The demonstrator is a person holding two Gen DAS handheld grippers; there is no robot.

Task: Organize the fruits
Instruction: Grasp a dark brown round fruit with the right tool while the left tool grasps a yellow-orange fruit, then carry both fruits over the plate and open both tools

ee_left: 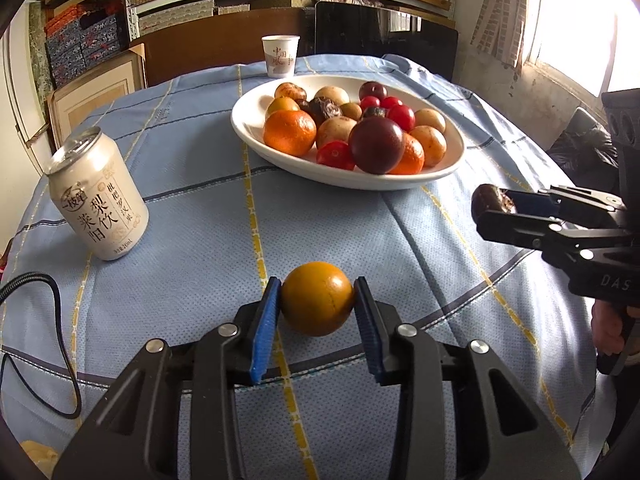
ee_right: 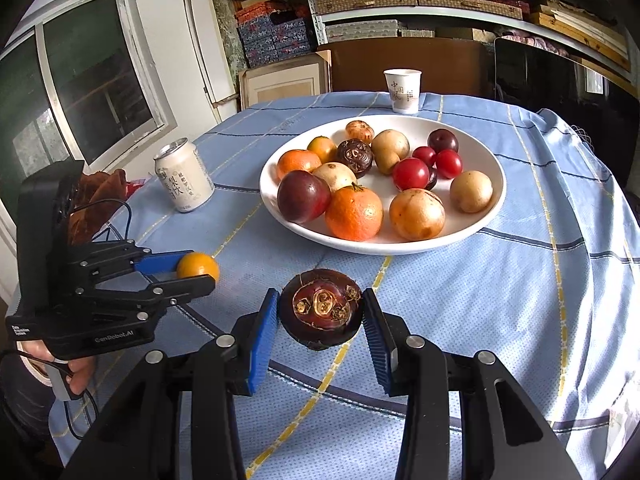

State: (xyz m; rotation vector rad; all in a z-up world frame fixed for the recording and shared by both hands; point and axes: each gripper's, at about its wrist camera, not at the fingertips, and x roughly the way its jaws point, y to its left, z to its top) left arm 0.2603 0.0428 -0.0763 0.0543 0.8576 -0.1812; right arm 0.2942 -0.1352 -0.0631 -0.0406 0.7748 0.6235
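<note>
left gripper [ee_left: 316, 304]: clamped on a small yellow-orange fruit [ee_left: 317, 303], blue ribbed pads touching it on both sides. Skin is smooth and a bit waxy, round like a ball, with a faint seam line down the front. It sits on or just over the cloth, nearer the camera than the bowl, can't tell which.

right gripper [ee_right: 320, 314]: closed around a dark brown fruit [ee_right: 321, 314], squat and flattened, glossy peel with crusty tan scars on top. Also on the near side of the bowl, not in it yet.

bowl [ee_right: 486, 156]: white, shallow, oval, glazed ceramic by the look of it. Already loaded: oranges with dimpled peel, shiny red tomato-looking ones, tan matte round ones, a couple of deep purple smooth ones.

progress: I'd say nearly done. The only loose fruit I can spot are the two being held, so what's left is getting both into the bowl.

tablecloth [ee_left: 192, 216]: pale blue woven fabric, grid of dark and yellow stripes, slightly rumpled.

drink can [ee_left: 98, 200]: cream metal cylinder, left of the bowl.

paper cup [ee_left: 280, 56]: white, just behind the bowl.
</note>
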